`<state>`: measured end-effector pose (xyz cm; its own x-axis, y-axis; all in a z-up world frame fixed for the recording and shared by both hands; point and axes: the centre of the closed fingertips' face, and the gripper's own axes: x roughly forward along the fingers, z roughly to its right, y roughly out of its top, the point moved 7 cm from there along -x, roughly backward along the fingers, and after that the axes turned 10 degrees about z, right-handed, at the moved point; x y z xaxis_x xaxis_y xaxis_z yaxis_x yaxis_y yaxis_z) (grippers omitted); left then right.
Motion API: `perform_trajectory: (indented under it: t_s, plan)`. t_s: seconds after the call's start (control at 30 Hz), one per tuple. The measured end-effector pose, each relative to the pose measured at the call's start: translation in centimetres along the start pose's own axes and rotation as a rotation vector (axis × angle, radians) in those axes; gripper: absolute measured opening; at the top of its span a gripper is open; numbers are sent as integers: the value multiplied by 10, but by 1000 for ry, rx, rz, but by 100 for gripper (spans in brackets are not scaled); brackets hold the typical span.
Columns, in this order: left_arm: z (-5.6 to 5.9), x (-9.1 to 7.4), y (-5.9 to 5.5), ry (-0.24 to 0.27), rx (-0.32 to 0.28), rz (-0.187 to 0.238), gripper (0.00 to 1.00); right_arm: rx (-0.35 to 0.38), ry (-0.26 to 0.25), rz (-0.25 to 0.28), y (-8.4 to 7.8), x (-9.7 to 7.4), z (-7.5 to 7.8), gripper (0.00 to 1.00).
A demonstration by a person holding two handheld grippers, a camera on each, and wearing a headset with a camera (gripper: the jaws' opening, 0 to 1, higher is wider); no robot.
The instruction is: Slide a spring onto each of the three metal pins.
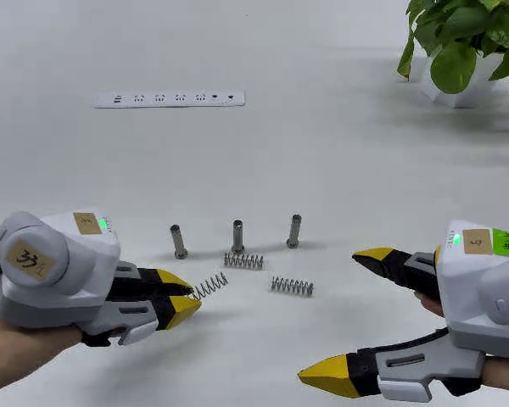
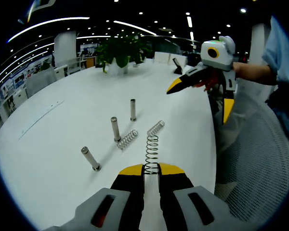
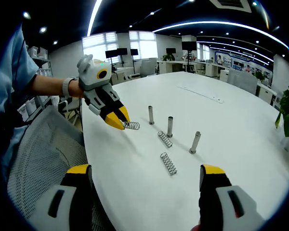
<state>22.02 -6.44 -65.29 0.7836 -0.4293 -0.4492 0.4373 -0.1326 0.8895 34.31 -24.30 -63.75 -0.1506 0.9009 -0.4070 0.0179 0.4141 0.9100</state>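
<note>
Three short metal pins stand upright on the white table: left pin (image 1: 178, 242), middle pin (image 1: 237, 236), right pin (image 1: 294, 231). My left gripper (image 1: 185, 302) is shut on the end of one spring (image 1: 209, 286), which sticks out toward the pins; the left gripper view shows that spring (image 2: 151, 150) clamped between the yellow tips. A second spring (image 1: 243, 261) lies at the foot of the middle pin. A third spring (image 1: 292, 287) lies in front of the right pin. My right gripper (image 1: 348, 318) hangs wide open to the right of the springs, holding nothing.
A white power strip (image 1: 170, 99) lies far back on the table. A potted green plant (image 1: 467, 47) stands at the back right corner. A mesh office chair (image 3: 36, 159) sits beside the table edge in the right gripper view.
</note>
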Motion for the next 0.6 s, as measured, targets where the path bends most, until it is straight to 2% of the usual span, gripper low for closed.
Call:
perform_trajectory:
  t_s: [0.07,0.17,0.3,0.6]
  plan:
    - [4,0,3,-29,35,16,10,2,16,7,4,2,-1,91]
    - [6,1,4,-58,47,26,10,-1,35,17,9,5,-2,89]
    - [8,4,5,-101,82,36,10,21,81,25,14,8,-7,74]
    - [18,11,13,-179,129,56,10,21,139,17,18,16,-16,54]
